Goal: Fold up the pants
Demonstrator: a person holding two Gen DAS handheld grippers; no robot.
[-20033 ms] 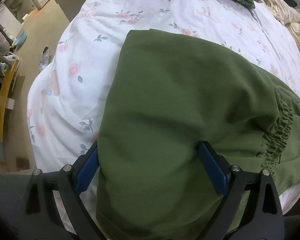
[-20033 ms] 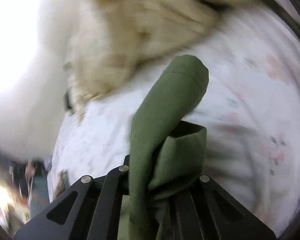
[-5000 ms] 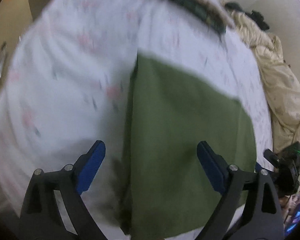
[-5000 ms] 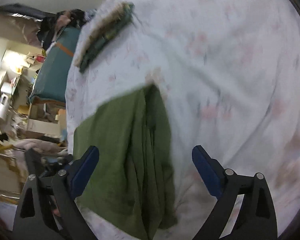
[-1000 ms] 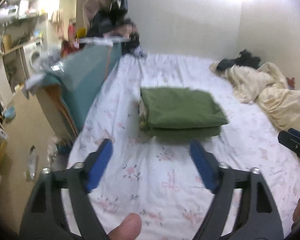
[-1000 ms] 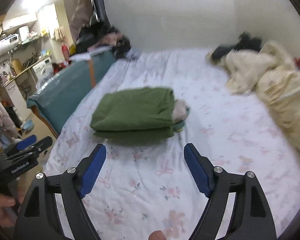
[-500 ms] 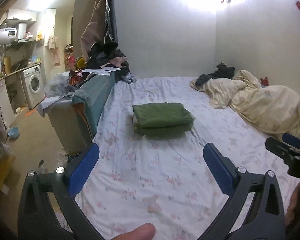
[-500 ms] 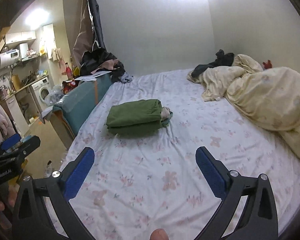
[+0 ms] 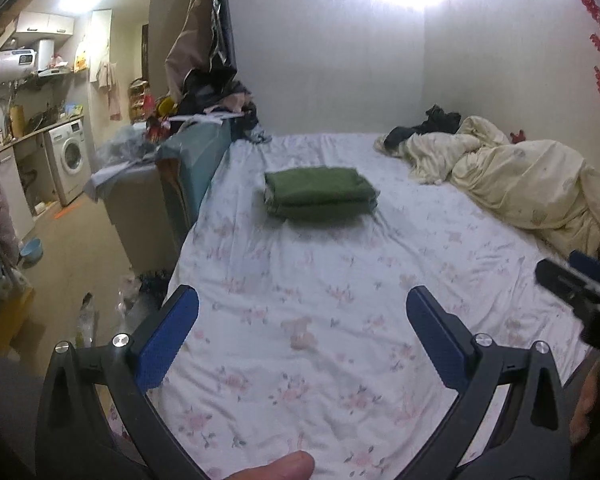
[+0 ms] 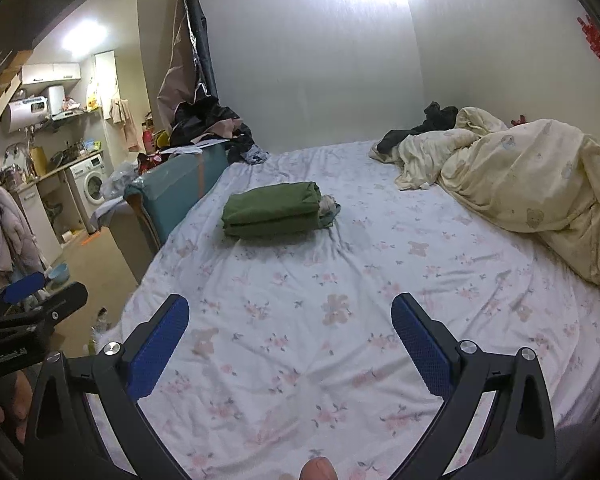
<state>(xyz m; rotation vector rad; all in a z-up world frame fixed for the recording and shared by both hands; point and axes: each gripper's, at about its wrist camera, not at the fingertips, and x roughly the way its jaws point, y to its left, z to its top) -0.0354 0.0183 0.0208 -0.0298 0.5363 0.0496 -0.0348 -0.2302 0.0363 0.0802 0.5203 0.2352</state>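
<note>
The green pants [image 9: 320, 194] lie folded in a neat stack on the floral bed sheet [image 9: 320, 344], far from both grippers; they also show in the right wrist view [image 10: 274, 210], resting on other folded clothes. My left gripper [image 9: 302, 312] is open and empty, held over the near part of the bed. My right gripper [image 10: 290, 316] is open and empty too. The right gripper also shows at the right edge of the left wrist view [image 9: 580, 284], and the left gripper at the left edge of the right wrist view [image 10: 32, 300].
A cream duvet [image 10: 532, 188] is heaped on the bed's right side, with dark clothes [image 10: 428, 124] by the wall. A teal cabinet [image 9: 196, 160] piled with clutter stands along the bed's left edge. A washing machine [image 9: 68, 158] stands at far left.
Both grippers have pulled further back from the folded pants, which look smaller and farther away than one second ago. Both stay open and empty.
</note>
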